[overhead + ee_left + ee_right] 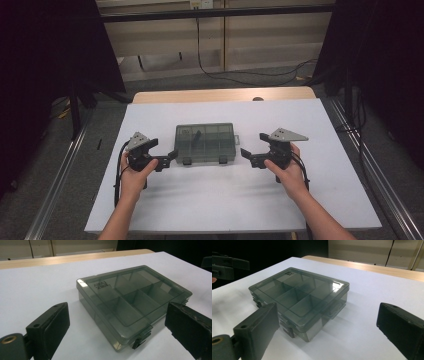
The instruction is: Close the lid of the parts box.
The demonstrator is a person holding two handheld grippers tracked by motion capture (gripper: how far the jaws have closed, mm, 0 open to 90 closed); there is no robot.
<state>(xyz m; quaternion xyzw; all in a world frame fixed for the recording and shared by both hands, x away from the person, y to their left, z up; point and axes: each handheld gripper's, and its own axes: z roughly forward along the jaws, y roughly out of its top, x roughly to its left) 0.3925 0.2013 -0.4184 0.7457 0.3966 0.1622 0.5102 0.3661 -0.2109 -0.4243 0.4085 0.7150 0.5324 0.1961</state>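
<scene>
A smoky see-through compartment box (205,143) lies flat in the middle of the white table with its lid down and two latches on its near side. My left gripper (169,159) is held just left of the box, jaws open and pointing at it, with nothing between them. In the left gripper view the box (132,302) lies ahead of the open left gripper (117,326), untouched. My right gripper (253,145) is held just right of the box, also open and empty. In the right gripper view the box (299,295) sits ahead of the open right gripper (329,323).
A white sheet (225,200) covers the table, and a strip of bare wood (220,95) shows along the far edge. Dark curtains hang at both sides. Cables (240,75) run over the floor beyond the table, and metal rails (60,175) flank it.
</scene>
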